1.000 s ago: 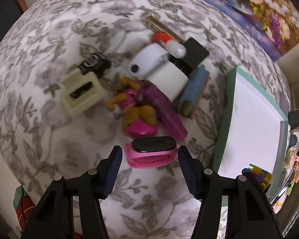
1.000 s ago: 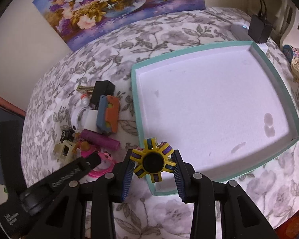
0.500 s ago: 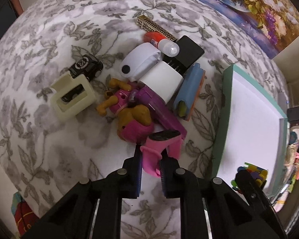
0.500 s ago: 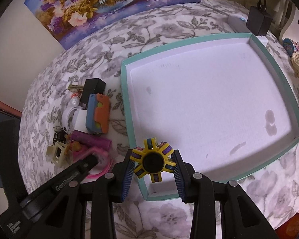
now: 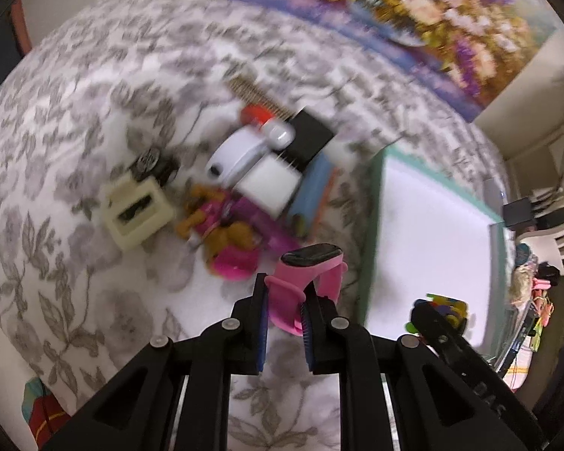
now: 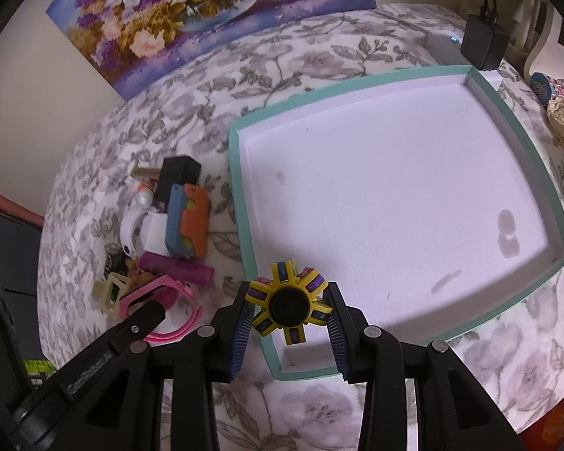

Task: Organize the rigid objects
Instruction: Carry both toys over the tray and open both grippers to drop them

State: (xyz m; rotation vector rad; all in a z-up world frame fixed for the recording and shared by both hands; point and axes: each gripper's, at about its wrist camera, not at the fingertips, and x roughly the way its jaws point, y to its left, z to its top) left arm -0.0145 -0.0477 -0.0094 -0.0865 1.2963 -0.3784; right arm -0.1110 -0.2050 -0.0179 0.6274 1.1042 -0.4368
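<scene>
My left gripper (image 5: 284,300) is shut on a pink wristband watch (image 5: 312,268) with a black face, held just above the floral cloth beside the toy pile; it also shows in the right wrist view (image 6: 154,295). My right gripper (image 6: 287,310) is shut on a yellow and purple star-shaped spinner (image 6: 287,302), held over the near left corner of the teal-rimmed white tray (image 6: 240,203). The tray's rim also shows in the left wrist view (image 5: 374,218). The pile holds a pink dog toy (image 5: 222,233), a purple tube (image 6: 175,267) and a blue and orange block (image 6: 188,221).
The pile also has a cream sharpener (image 5: 137,212), a white tape dispenser (image 5: 240,154), a black box (image 6: 178,176) and a small black car (image 5: 154,165). A flower painting (image 6: 206,15) leans on the wall. A black adapter (image 6: 485,43) sits beyond the tray's far corner.
My left gripper closed on the pink watch, lifted it off the cloth and swung toward the tray. My right gripper carried the spinner further over the tray's near corner.
</scene>
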